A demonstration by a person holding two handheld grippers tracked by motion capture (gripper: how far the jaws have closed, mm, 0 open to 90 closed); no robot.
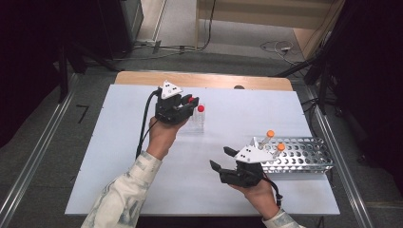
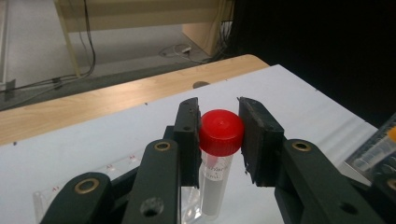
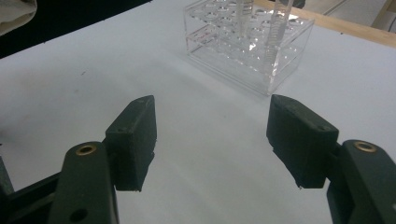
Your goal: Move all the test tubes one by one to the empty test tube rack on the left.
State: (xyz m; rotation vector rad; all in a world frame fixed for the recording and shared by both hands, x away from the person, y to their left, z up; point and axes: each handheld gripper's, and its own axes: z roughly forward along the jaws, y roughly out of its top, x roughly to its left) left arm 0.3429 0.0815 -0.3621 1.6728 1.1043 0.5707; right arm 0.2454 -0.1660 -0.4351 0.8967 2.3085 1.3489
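My left gripper [image 1: 190,104] is at the far middle of the white table, shut on the red cap of a clear tube [image 2: 221,132]. The tube hangs upright over a small clear rack [image 1: 196,122]; I cannot tell whether its lower end sits in a hole. A second red-capped tube [image 1: 201,109] stands in that rack. In the left gripper view both pads of my left gripper [image 2: 218,112] press on the cap. My right gripper [image 1: 222,157] is open near the front, nothing between its jaws, and it points at the clear rack [image 3: 247,46].
A long perforated rack [image 1: 304,154] lies at the right with two orange-capped tubes [image 1: 270,134] standing in its left end. The table's wooden far edge [image 1: 204,79] lies behind the clear rack. A person's sleeve [image 3: 14,14] shows at the top left of the right gripper view.
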